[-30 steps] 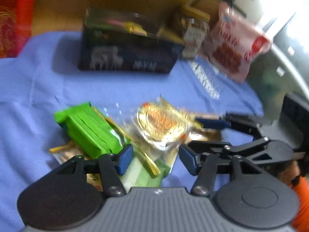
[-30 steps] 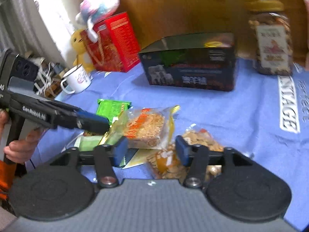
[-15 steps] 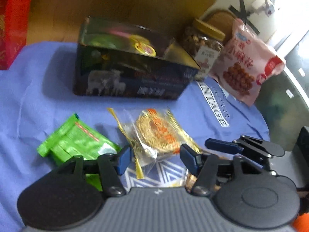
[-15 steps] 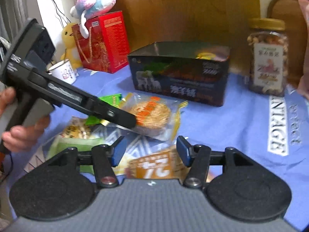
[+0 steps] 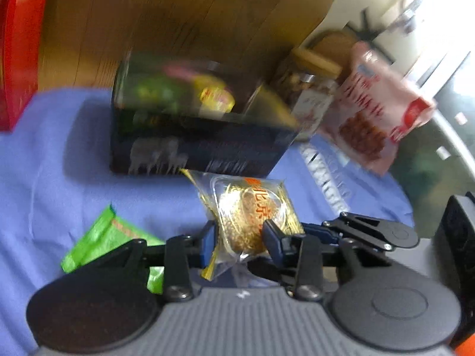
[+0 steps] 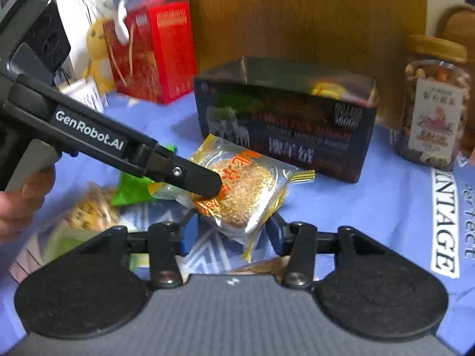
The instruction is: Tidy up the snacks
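My left gripper (image 5: 239, 238) is shut on a clear gold-edged packet with a round golden cake (image 5: 252, 210) and holds it lifted above the blue cloth. The same packet (image 6: 246, 187) shows in the right wrist view, pinched by the left gripper's fingers (image 6: 204, 181). My right gripper (image 6: 233, 234) is open and empty, just below and behind the packet. An open dark box (image 5: 193, 136) with snacks inside stands behind; it also shows in the right wrist view (image 6: 285, 118).
A green packet (image 5: 104, 237) and more snack packets (image 6: 86, 210) lie on the blue cloth (image 6: 394, 195) at the left. A nut jar (image 6: 433, 106), a pink-red pouch (image 5: 377, 106) and a red box (image 6: 154, 50) stand at the back.
My left gripper has closed on the golden cake packet and lifted it off the cloth towards the dark box. My right gripper has stayed open and moved little.
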The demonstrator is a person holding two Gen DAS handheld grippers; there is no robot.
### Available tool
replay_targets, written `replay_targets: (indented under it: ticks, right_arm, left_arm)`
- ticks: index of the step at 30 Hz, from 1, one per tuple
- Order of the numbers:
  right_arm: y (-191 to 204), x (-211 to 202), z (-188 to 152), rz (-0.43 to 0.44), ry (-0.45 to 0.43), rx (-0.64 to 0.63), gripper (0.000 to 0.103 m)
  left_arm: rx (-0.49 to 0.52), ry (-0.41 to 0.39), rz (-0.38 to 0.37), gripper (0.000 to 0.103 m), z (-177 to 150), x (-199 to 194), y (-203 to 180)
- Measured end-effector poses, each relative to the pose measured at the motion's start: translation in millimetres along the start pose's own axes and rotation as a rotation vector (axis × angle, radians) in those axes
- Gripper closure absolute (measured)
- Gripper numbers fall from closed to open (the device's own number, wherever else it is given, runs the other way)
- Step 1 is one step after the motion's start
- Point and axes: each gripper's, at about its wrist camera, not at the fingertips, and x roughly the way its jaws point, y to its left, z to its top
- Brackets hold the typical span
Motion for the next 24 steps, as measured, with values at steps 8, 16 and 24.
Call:
replay_targets:
  ticks: [8,16,24]
  right_arm:
    - [-12,-6,66,-0.066,-0.198,-0.006,0.050]
    - [-35,-26,42,-0.142,-0.225,0.026,0.032]
    - [-69,-91,-59,-0.134,-0.153,0.398,0.034]
  left_arm:
    - [0.021,-0.222,0.098,0.039,69,-10,-4]
    - [-0.025,-0.181,0.071,0.042,37,-24,13]
    - [0.129,0.014,-0.019,0.042,-17,25,-30]
